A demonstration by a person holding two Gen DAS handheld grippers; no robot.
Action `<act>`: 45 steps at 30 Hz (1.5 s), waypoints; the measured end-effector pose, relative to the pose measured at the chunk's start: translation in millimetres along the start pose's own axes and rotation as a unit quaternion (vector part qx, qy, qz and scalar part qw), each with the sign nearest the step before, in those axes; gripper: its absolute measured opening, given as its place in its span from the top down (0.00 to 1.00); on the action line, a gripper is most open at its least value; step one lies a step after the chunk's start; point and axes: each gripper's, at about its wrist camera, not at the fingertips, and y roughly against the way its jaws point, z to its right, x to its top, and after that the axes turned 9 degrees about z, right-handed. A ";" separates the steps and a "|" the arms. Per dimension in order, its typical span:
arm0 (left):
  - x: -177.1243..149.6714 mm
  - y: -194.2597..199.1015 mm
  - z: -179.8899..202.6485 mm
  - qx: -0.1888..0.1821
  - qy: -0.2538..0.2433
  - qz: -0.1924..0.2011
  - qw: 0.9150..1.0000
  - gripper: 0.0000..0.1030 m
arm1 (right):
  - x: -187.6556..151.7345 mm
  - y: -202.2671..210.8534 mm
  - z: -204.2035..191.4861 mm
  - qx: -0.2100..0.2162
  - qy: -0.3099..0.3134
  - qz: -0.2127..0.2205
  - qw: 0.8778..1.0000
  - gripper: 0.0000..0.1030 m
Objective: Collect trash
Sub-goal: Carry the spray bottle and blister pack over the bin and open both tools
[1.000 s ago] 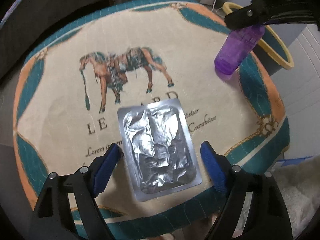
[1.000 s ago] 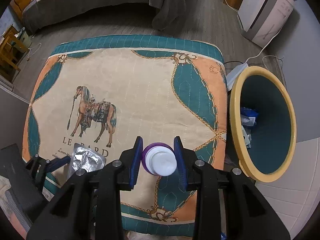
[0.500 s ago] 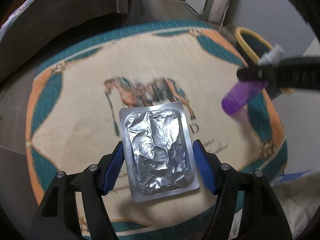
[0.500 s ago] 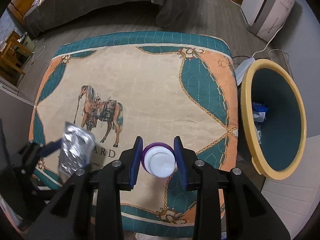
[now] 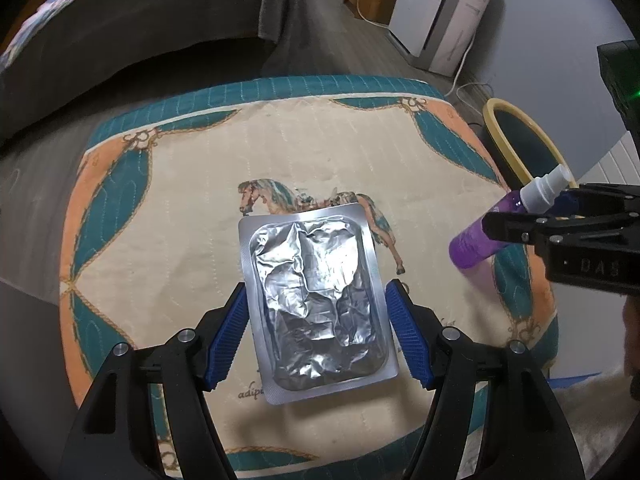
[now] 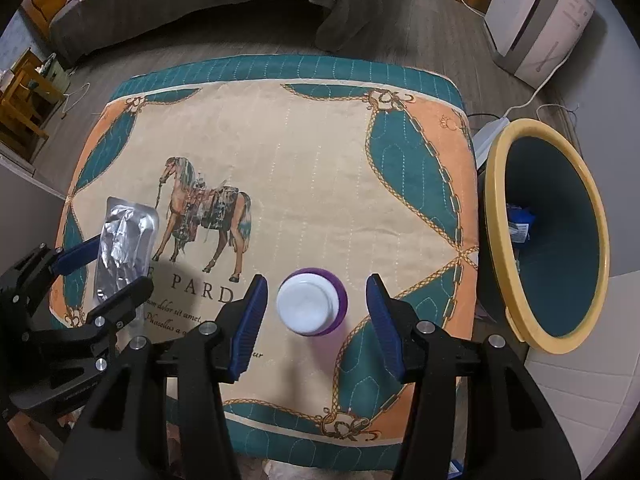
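Note:
My left gripper (image 5: 316, 336) is shut on a crumpled silver foil blister pack (image 5: 316, 304) and holds it above the horse-print cushion (image 5: 192, 216). It also shows in the right wrist view (image 6: 122, 240). My right gripper (image 6: 316, 320) is open, its blue pads wide apart on either side of a purple bottle (image 6: 312, 300) with a white cap, seen end-on. In the left wrist view the purple bottle (image 5: 480, 240) shows tilted beside the right gripper. A yellow-rimmed teal bin (image 6: 552, 236) stands right of the cushion.
The bin holds some blue and white wrappers (image 6: 520, 224). A white appliance (image 6: 544, 20) and cables (image 6: 516, 112) lie beyond the bin. A dark sofa (image 6: 180, 4) is behind the cushion. A wooden stand (image 6: 20, 96) is at far left.
My left gripper shut on the foil pack and lifted it off the cushion. My right gripper opened from around the purple bottle.

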 end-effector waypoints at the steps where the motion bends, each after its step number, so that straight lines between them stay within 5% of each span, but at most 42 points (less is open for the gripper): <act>1: 1.1 -0.7 1.3 -0.001 -0.002 0.000 1.000 0.33 | -0.2 -0.4 -0.4 -0.001 0.002 -0.001 1.000 0.61; 2: 1.5 -0.2 2.5 -0.002 -0.004 0.002 1.000 0.33 | -0.5 -1.5 -0.7 0.000 0.004 -0.006 1.000 0.69; 18: 36.3 34.6 36.4 -0.011 -0.053 0.068 0.996 0.33 | 28.1 47.8 39.6 0.011 -0.061 0.066 0.996 0.69; 27: 60.6 24.8 69.7 -0.015 -0.093 0.072 0.993 0.33 | 42.6 62.8 82.8 -0.002 -0.080 0.099 0.992 0.69; 36: 90.0 -3.4 127.4 -0.037 -0.165 0.068 0.983 0.33 | 40.5 73.5 157.1 -0.006 -0.127 0.116 0.985 0.69; 45: 111.9 -42.9 210.1 -0.099 -0.213 0.055 0.970 0.32 | 4.2 59.7 270.8 -0.059 -0.223 0.096 0.968 0.69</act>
